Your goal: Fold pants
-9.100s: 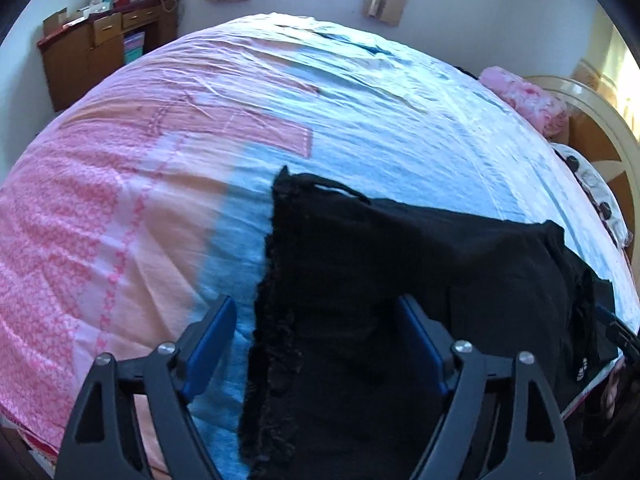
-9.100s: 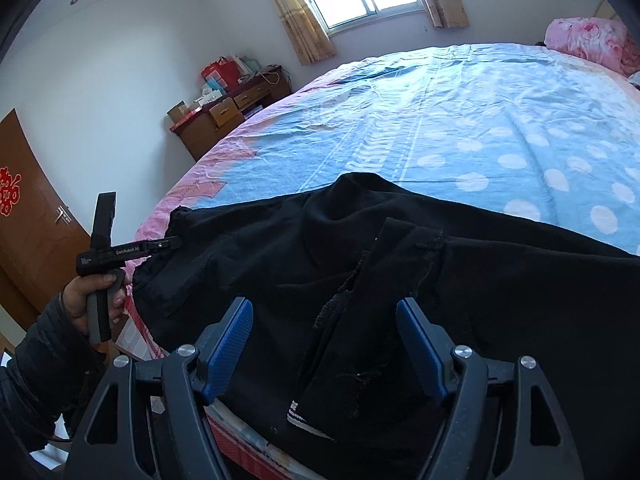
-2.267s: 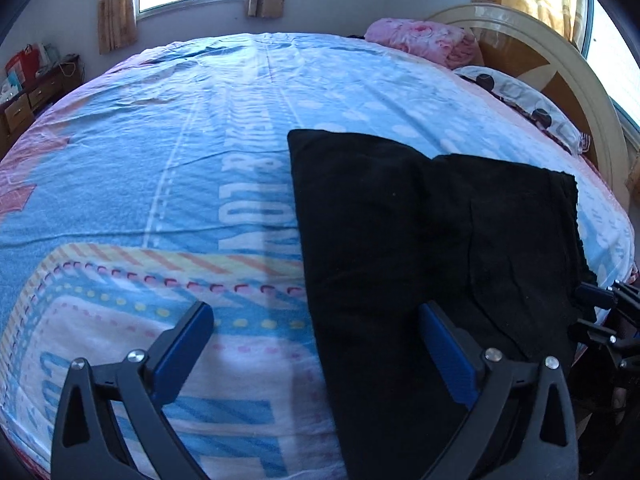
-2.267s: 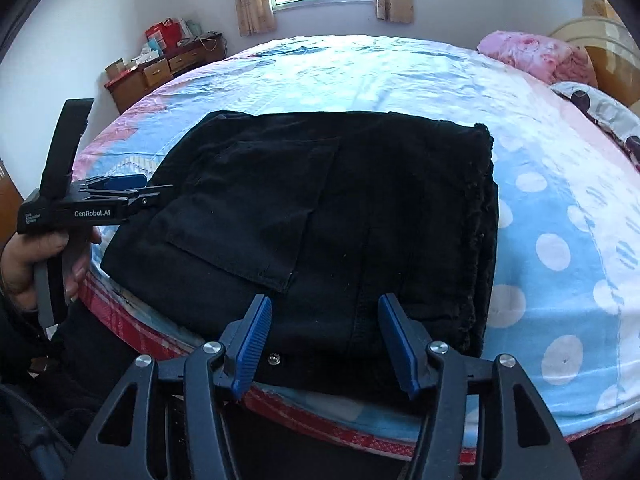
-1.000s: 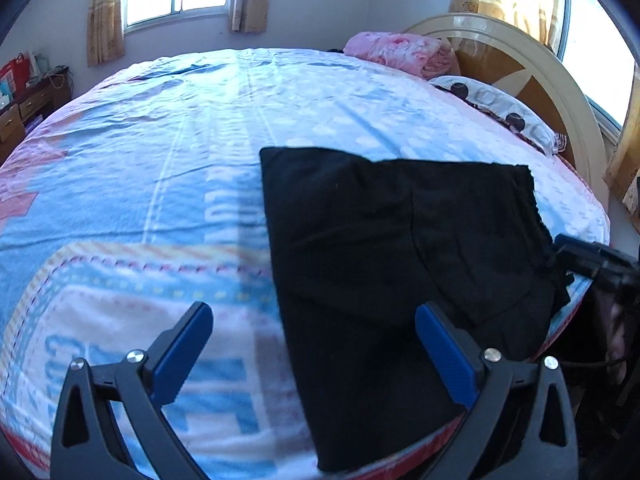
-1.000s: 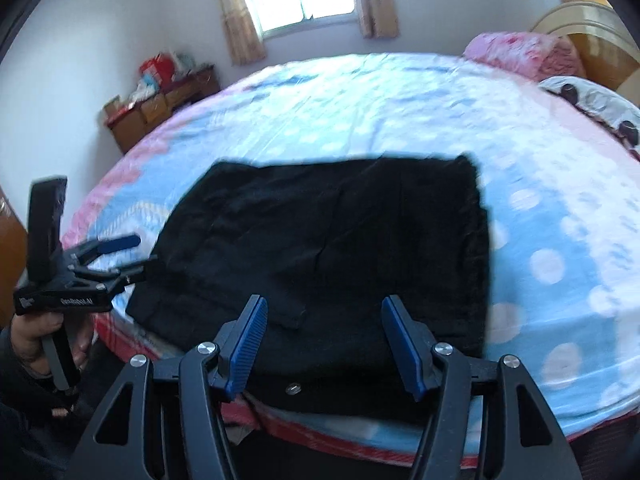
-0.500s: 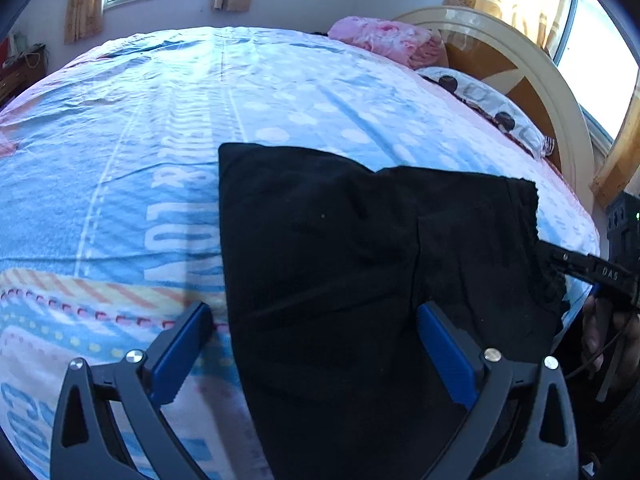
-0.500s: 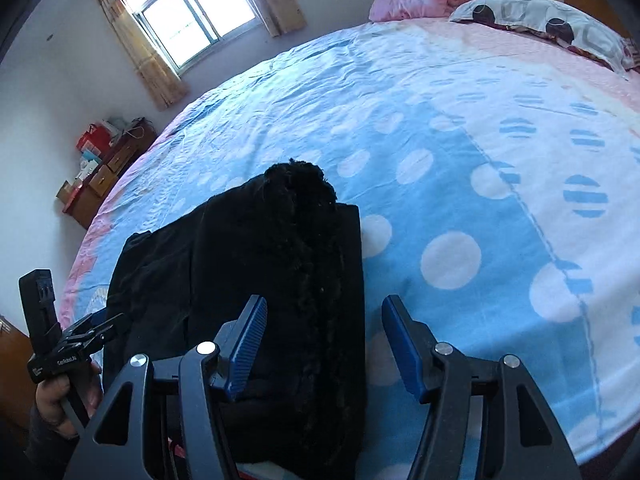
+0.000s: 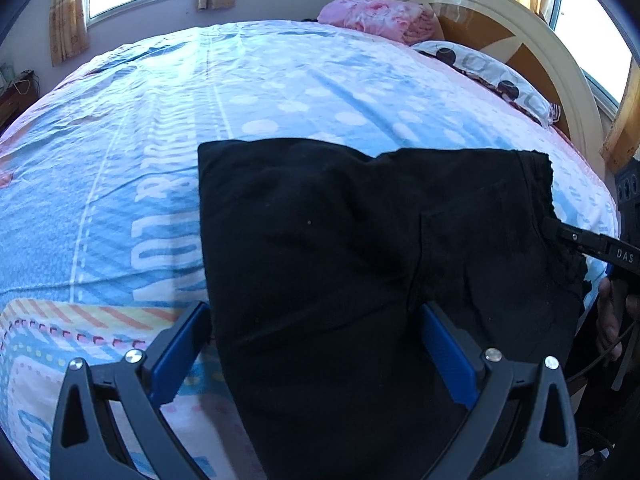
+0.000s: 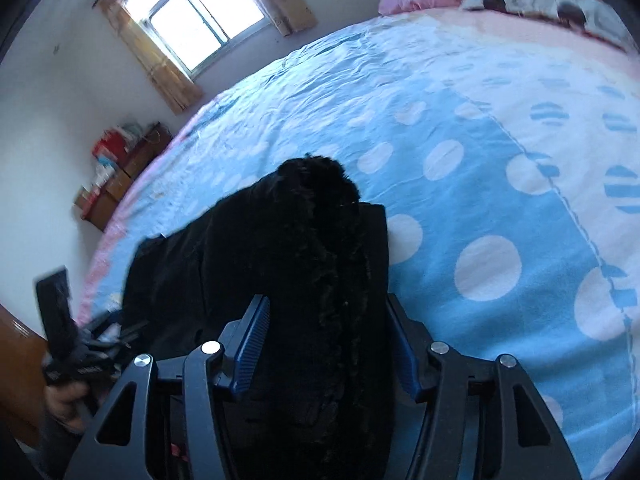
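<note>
The right claw point(image 10: 326, 344) straddles the fleecy right edge of the pants point(image 9: 360, 260), its jaws closing on the cloth but not yet pinching. The left claw point(image 9: 312, 344) hangs wide open over the near left edge. The pants lie folded at the bed's point(image 9: 260, 80) near edge. Best to pinch every layer together, then lift both edges evenly.

Folded black pants point(image 9: 340, 240) lie flat on bed point(image 9: 260, 92), blue dotted sheet. Left hand-held gripper point(image 9: 312, 344) hovers over near edge, blue fingers point(image 9: 180, 344) spread wide, nothing pinched. Right hand-held gripper point(image 9: 560, 234) reaches in at pants' right edge. Pink pillow point(image 9: 380, 18) by headboard point(image 9: 520, 40).
</note>
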